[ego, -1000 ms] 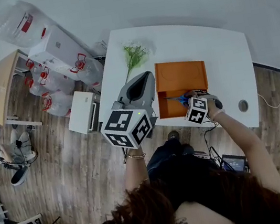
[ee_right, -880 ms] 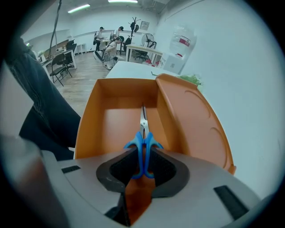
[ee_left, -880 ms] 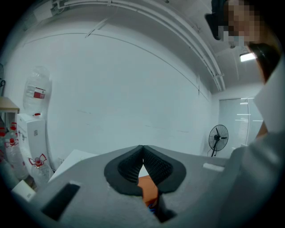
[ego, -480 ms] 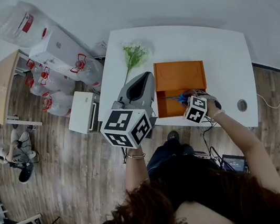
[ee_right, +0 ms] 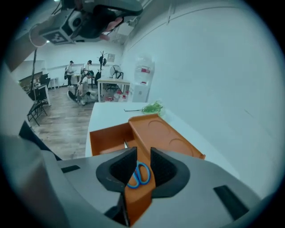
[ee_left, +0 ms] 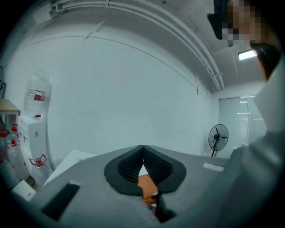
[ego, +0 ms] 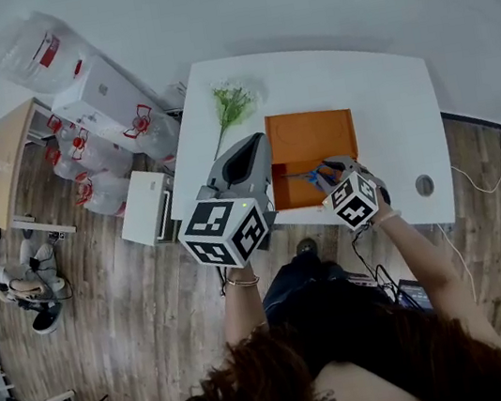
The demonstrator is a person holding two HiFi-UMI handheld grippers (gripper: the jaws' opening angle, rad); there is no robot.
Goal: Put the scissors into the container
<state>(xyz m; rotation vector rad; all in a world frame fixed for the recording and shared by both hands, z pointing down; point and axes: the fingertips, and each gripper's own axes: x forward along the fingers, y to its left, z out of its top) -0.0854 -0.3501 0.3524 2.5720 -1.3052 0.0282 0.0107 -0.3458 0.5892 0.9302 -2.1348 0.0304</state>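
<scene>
As the right gripper [ee_right: 143,155] lifts clear of the orange container [ego: 311,137], its jaws, which have just been easing in from their widest, stand apart and grip nothing. The blue-handled scissors [ee_right: 140,173] show through the gap, lying inside the container at its near end, where a second ago the gripper was down among them. The left gripper [ee_left: 142,149] hovers aside, jaw tips together and empty. By the look of it, the placing is done and only the withdrawal remains
</scene>
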